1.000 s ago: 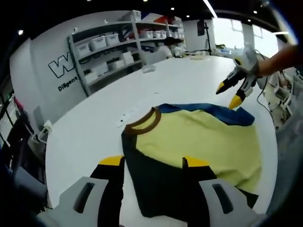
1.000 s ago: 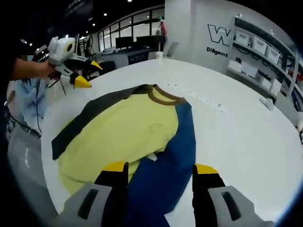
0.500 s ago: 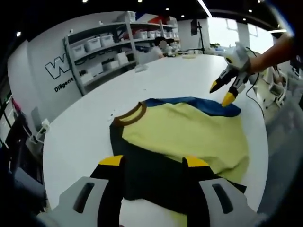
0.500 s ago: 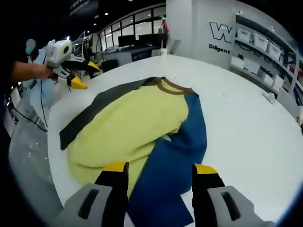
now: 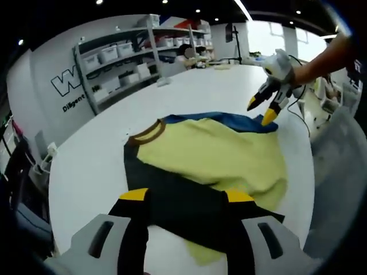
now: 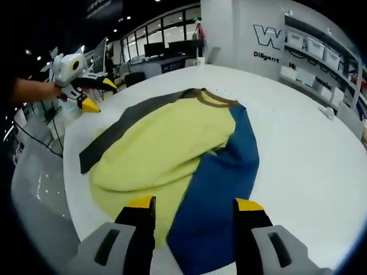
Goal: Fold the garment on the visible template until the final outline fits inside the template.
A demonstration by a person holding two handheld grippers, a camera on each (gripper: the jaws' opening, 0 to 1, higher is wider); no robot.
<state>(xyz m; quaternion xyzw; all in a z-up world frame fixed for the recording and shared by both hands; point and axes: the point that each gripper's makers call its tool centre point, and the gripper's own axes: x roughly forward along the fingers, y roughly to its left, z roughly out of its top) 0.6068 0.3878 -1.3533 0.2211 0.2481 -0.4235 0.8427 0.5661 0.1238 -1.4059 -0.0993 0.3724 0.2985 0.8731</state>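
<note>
The shirt (image 5: pixel 212 163) lies spread on the white surface (image 5: pixel 92 166), reaching almost to the surface's edge on the person's side. Its yellow body is in the middle, a dark sleeve (image 5: pixel 183 200) runs along one flank and a blue sleeve (image 6: pixel 221 183) along the other, and the brown collar (image 6: pixel 215 98) points toward the far side, where the shelves stand. So its long axis runs from near to far, collar away from the person.

In the left gripper view the left gripper (image 5: pixel 182 197) hangs over the dark sleeve, which stretches across just beyond the fingers (image 5: pixel 133 196); they are spread apart and hold nothing. In the right gripper view the right gripper (image 6: pixel 195 201) hangs over the lower end of the blue sleeve, likewise parted and empty, with the cloth running away from the fingertips (image 6: pixel 141 201) toward the collar. Each gripper is therefore nearest its own sleeve: left for the dark flank, right for the blue. A fold inward would likely start from either flank.

No template outline can be made out on the surface in either view; if one is there, the shirt covers it or it is too faint to see. The hem nearest the person is partly hidden behind the gripper bodies, and the yellow cloth bulges in soft folds, so I cannot tell whether it lies flat. Whether either gripper touches the cloth is also unclear from these angles.
</note>
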